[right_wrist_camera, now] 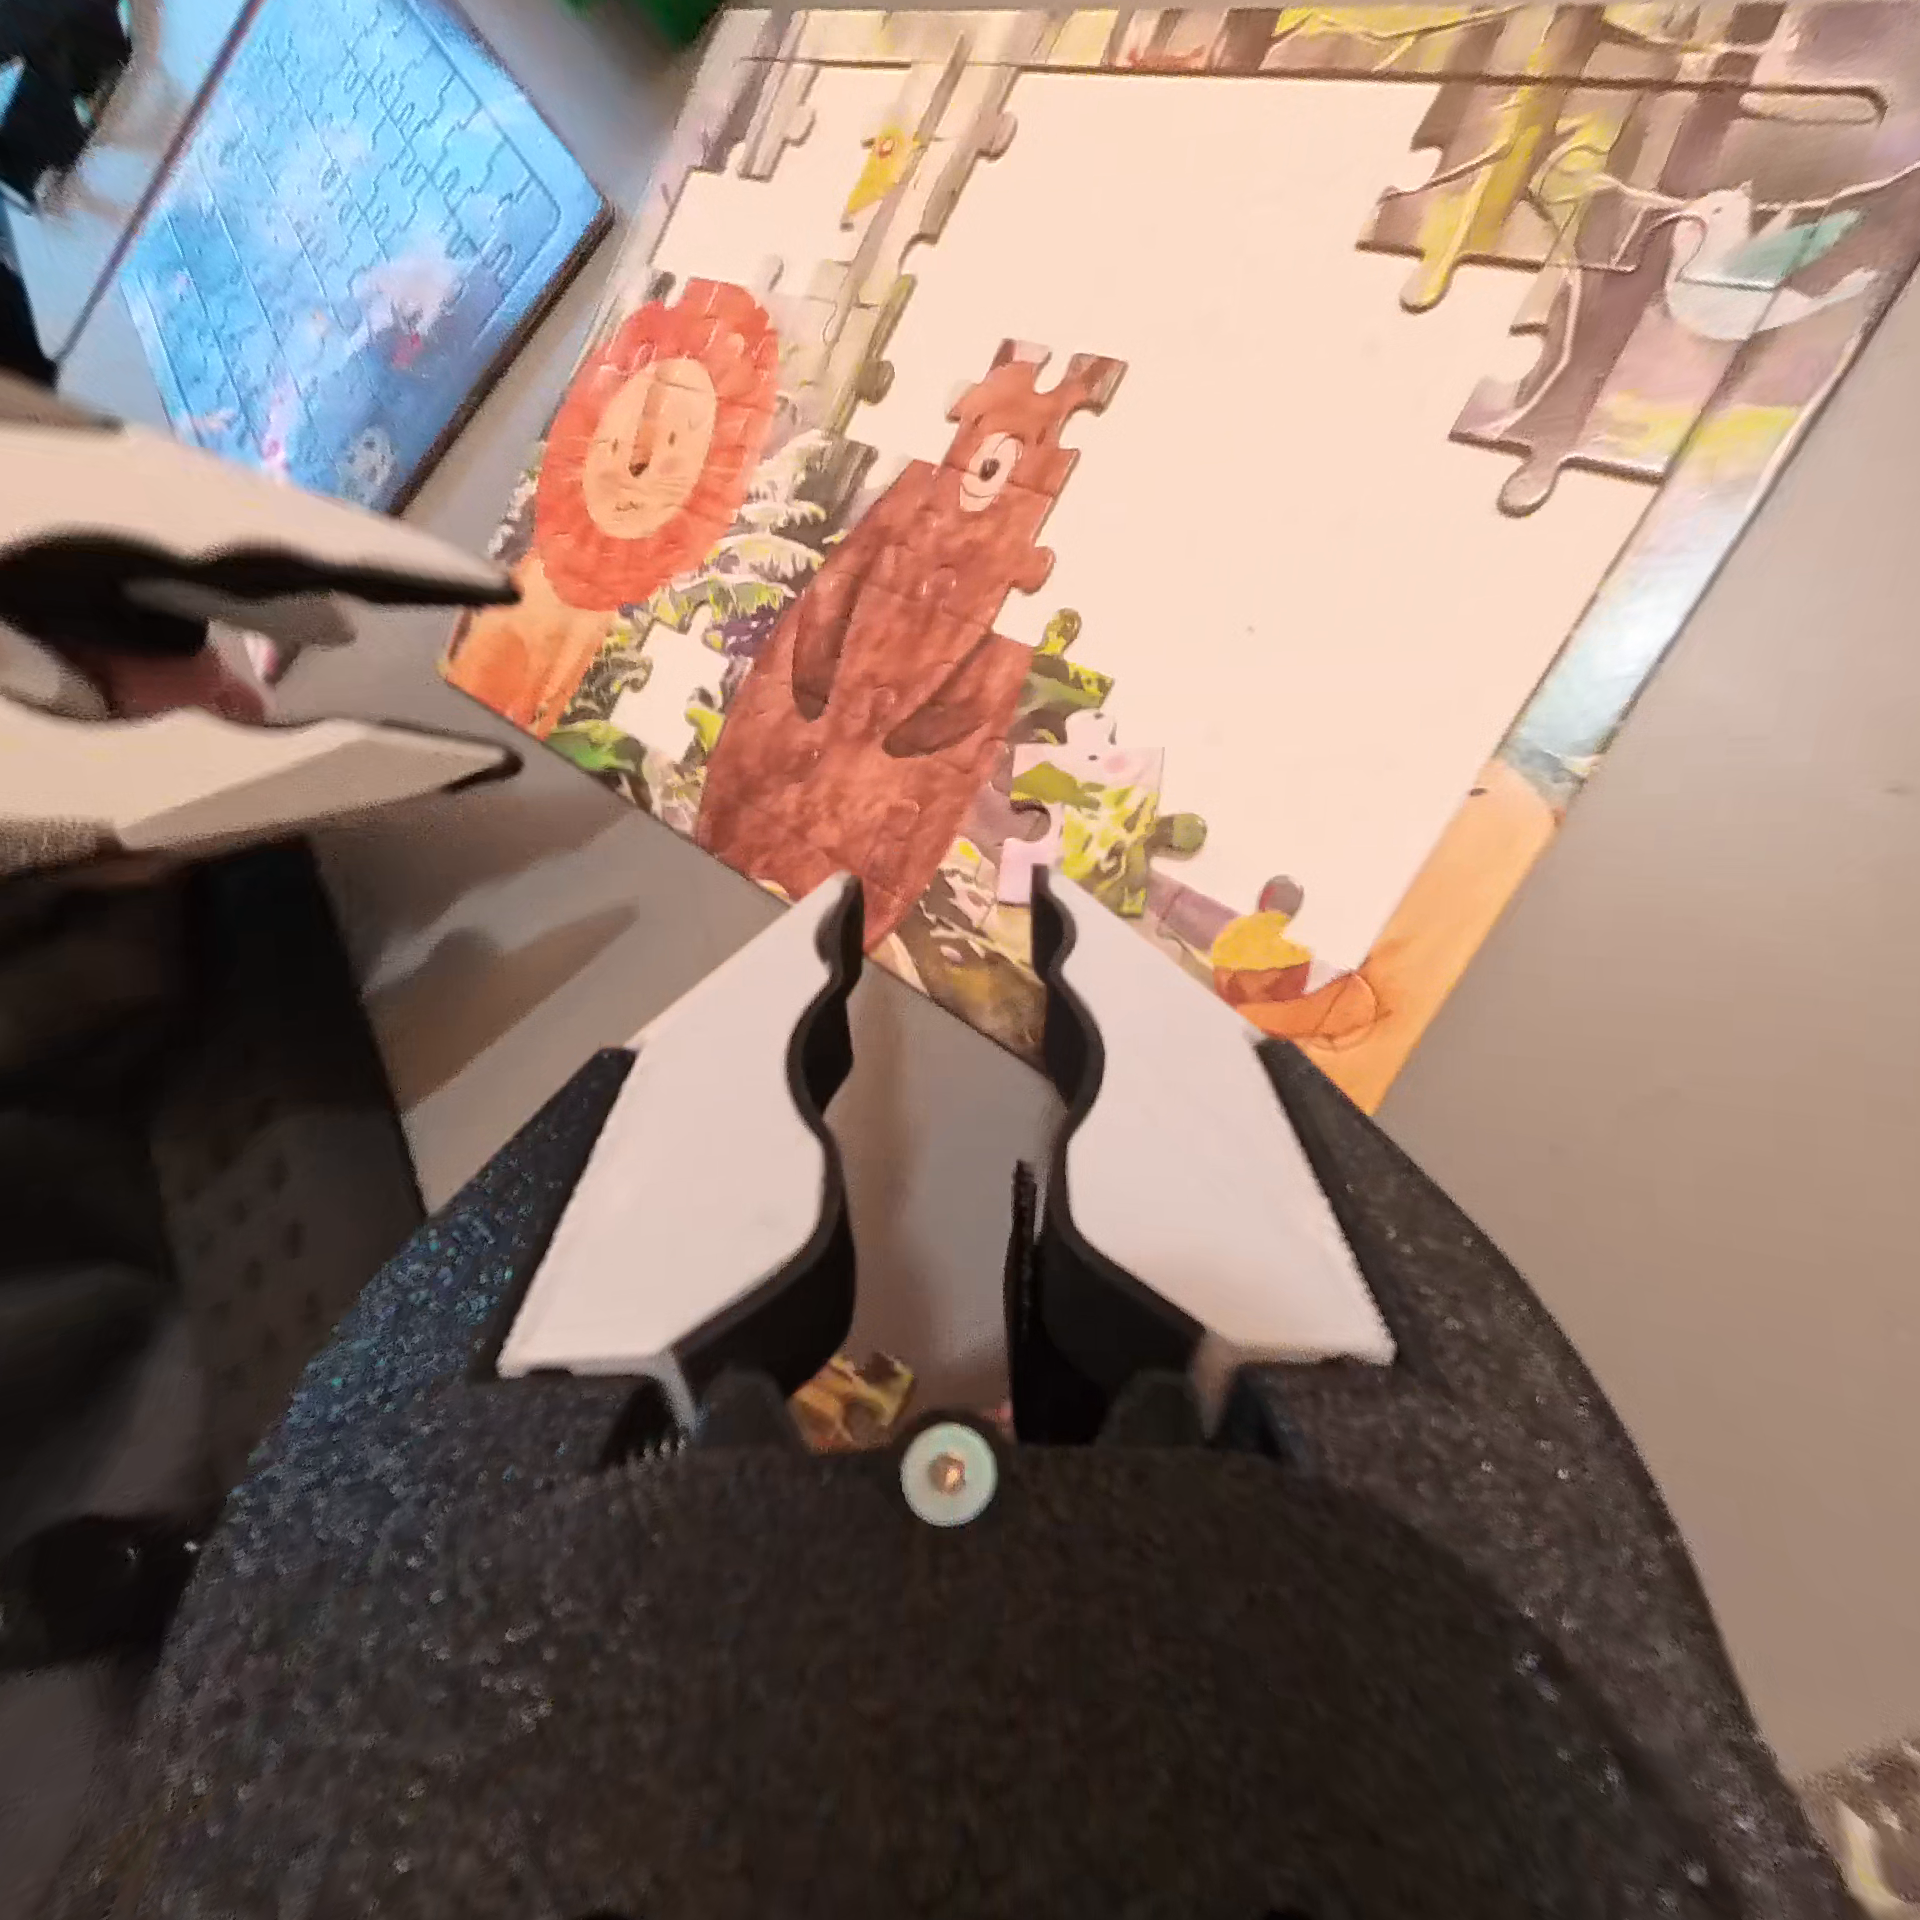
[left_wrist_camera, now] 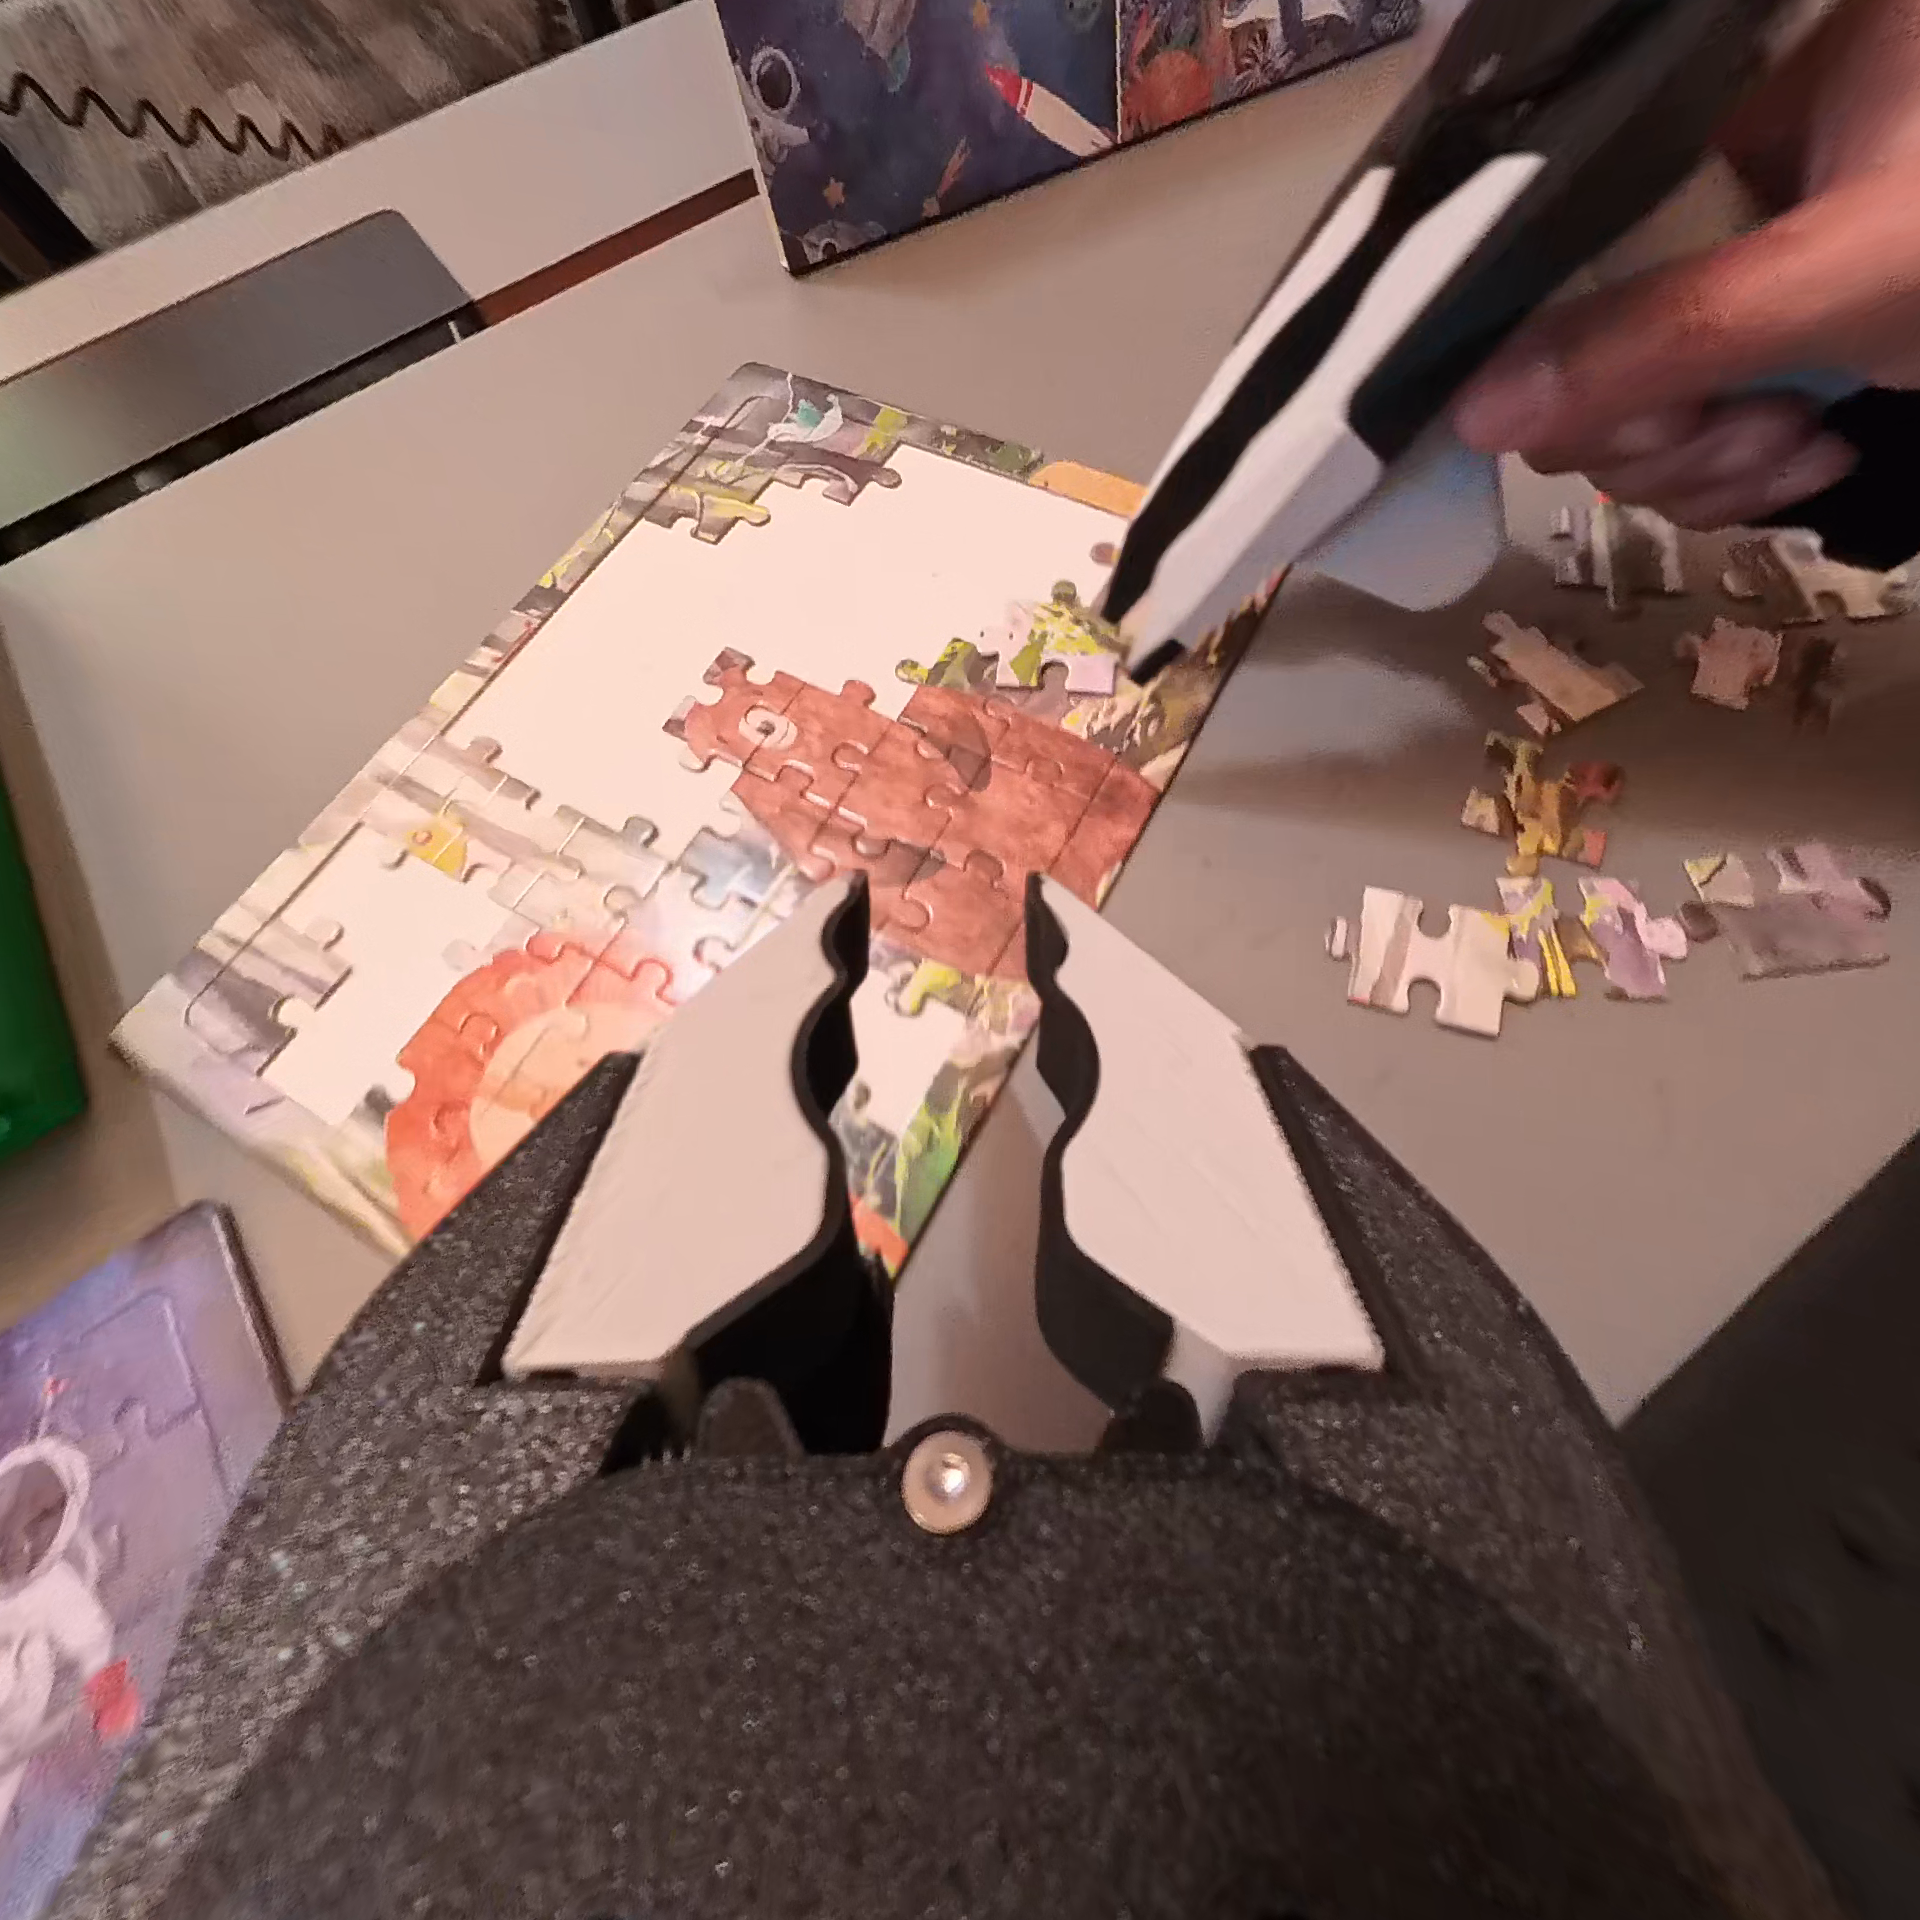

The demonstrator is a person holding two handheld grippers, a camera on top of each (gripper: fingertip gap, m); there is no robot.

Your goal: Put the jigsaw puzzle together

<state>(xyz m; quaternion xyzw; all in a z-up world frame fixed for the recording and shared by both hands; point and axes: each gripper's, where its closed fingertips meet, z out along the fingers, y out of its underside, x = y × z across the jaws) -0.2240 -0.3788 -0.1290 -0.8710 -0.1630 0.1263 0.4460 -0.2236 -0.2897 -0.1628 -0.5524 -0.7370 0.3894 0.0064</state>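
Half-built cardboard jigsaw board (left_wrist_camera: 582,665) w/ brown bear & orange lion lies flat on grey table (left_wrist_camera: 1351,1195). Left gripper (left_wrist_camera: 945,883) hovers over board's near edge, jaws apart, empty. Right gripper (right_wrist_camera: 945,883) – jaws apart, empty – tips by the bear; loose pieces (left_wrist_camera: 1538,904) right of board.

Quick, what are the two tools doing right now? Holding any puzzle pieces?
Left tool: open, holding nothing.
Right tool: open, holding nothing.

The right claw (right_wrist_camera: 948,899), jaws parted and empty, hangs over the half-filled puzzle board (right_wrist_camera: 1195,416) near its brown bear (right_wrist_camera: 883,665).
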